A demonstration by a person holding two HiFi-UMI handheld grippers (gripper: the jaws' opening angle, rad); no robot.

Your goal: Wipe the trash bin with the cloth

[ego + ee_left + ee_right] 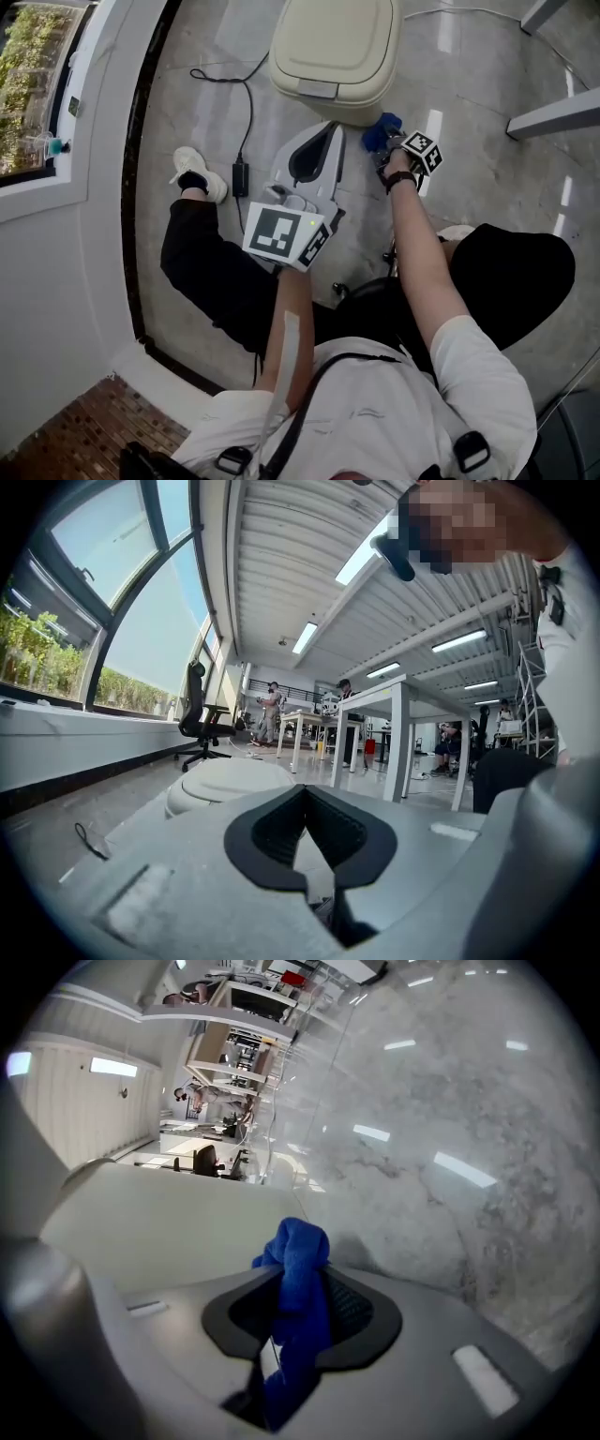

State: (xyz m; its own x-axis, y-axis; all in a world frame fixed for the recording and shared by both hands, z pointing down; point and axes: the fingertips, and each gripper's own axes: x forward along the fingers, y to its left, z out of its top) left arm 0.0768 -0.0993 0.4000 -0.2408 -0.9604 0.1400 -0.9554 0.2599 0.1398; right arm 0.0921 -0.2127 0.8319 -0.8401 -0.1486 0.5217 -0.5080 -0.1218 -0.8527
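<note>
**Reader:** What is closest to the person?

**Describer:** A seated person looks steeply down at their own arms. Nearest, out in front of the lap, is the left gripper [324, 137]. Its jaws are pressed together on nothing. It points toward the bin but seems parked, kept out of the working hand's way.

**Reader:** And the other hand?

**Describer:** A little farther and to the right, the right gripper [389, 142] is clenched on a blue cloth [379, 133]. A bunched tuft sticks out past the jaw tips. Gripped like that, soft fabric rather than hard plastic would probably meet the surface first.

**Reader:** Where is the bin?

**Describer:** Just beyond both grippers, a cream trash bin [333, 42] stands on the pale marble floor [469, 75] with its lid closed. The cloth is at the bin's near right corner, low against its side. I cannot tell whether it touches.

**Reader:** How many of each?

**Describer:** Two grippers, one cloth, one bin. One black power adapter [240, 178] lies with its cable on the floor to the left. It is beside the person's white shoe [195, 172].
</note>
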